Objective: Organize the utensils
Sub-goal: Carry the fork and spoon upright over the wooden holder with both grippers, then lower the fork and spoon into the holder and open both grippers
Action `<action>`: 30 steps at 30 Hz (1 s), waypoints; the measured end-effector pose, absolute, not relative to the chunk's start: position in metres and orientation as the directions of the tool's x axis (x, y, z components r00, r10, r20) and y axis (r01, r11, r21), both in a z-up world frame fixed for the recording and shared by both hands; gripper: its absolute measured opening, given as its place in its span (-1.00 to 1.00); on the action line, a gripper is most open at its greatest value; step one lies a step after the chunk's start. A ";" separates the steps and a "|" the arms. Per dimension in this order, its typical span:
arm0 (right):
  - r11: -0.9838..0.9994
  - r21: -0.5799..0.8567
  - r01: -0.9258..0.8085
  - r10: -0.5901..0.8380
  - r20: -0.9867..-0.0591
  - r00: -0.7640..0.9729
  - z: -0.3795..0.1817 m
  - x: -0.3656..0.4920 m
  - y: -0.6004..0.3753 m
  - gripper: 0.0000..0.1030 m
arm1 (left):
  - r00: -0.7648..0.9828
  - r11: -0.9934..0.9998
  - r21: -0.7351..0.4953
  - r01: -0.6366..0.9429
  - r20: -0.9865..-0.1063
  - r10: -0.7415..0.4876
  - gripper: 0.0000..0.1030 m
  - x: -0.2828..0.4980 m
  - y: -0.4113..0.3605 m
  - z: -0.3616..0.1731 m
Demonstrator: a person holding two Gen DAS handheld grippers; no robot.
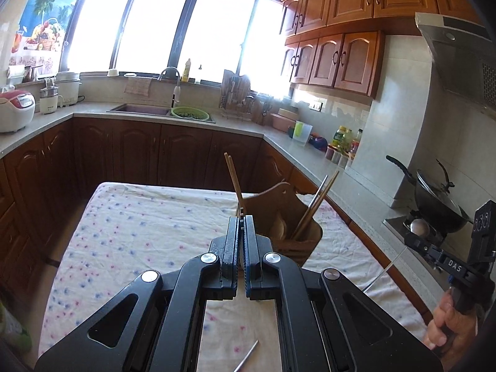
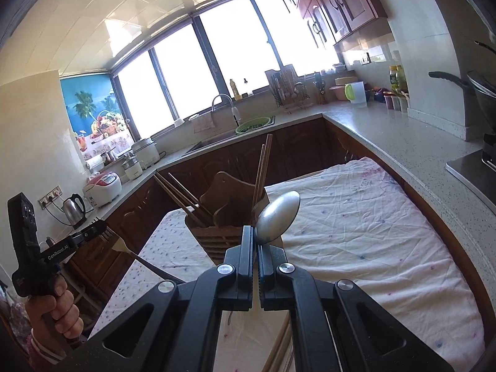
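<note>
**A:** What does the work sit on?

**B:** A table under a white cloth dotted pink and blue, creased all over. It stands in a kitchen with dark wooden cupboards, pale counters on three sides, a wide bright window and a sink below it. A rice cooker stands on the counter off to one side in the left wrist view; a wok sits on the stove on the other.

**A:** And the utensils?

**B:** A brown holder stands upright on the cloth near the table's far edge, with chopsticks leaning out of its compartments. The left hand-held gripper is clamped tight on a fork, whose tines poke past its tips. The right hand-held gripper is closed on a spoon, bowl up, just in front of the holder.

**A:** Anything loose?

**B:** A thin metal piece lies on the cloth under the left hand-held gripper, probably another utensil's handle; only its end shows.

**A:** Room to move?

**B:** The cloth left of the holder is bare. The table's right edge runs close along the counter, with a narrow gap. The far edge faces the cupboards with open floor between.
</note>
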State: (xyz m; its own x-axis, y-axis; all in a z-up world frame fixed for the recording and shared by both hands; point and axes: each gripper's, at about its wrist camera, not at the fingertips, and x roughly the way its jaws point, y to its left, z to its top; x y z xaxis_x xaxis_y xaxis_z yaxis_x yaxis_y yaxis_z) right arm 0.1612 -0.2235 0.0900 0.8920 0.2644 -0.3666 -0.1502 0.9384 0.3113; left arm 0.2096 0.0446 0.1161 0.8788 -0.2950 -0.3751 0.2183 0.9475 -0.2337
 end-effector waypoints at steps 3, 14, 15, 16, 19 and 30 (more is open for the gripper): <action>0.940 0.303 -0.160 0.263 -0.338 0.904 0.102 0.173 -0.223 -0.96 | 0.895 0.953 -0.222 0.205 -0.353 -0.275 -0.97 0.220 0.046 0.127; 0.944 0.281 -0.170 0.248 -0.272 0.930 0.126 0.221 -0.216 -0.96 | 0.929 0.969 -0.185 0.165 -0.302 -0.216 -0.97 0.263 0.044 0.146; 0.945 0.281 -0.169 0.246 -0.268 0.931 0.127 0.226 -0.216 -0.96 | 0.931 0.971 -0.178 0.160 -0.299 -0.208 -0.97 0.268 0.043 0.146; 0.946 0.278 -0.167 0.243 -0.265 0.933 0.128 0.231 -0.215 -0.96 | 0.933 0.973 -0.171 0.155 -0.297 -0.201 -0.97 0.272 0.042 0.146; 0.950 0.268 -0.162 0.233 -0.262 0.936 0.128 0.247 -0.211 -0.96 | 0.934 0.977 -0.154 0.149 -0.303 -0.190 -0.97 0.285 0.038 0.143; 0.972 0.182 -0.148 0.201 -0.325 0.924 0.090 0.281 -0.189 -0.96 | 0.916 0.986 -0.083 0.147 -0.364 -0.167 -0.97 0.312 0.013 0.107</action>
State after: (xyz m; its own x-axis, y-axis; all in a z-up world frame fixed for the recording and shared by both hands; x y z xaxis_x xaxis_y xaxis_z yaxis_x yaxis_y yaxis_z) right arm 0.2810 -0.1887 0.0903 0.9240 0.2011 -0.3252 -0.1476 0.9722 0.1817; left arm 0.3119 0.0132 0.1067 0.9165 -0.1671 -0.3636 0.1469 0.9857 -0.0826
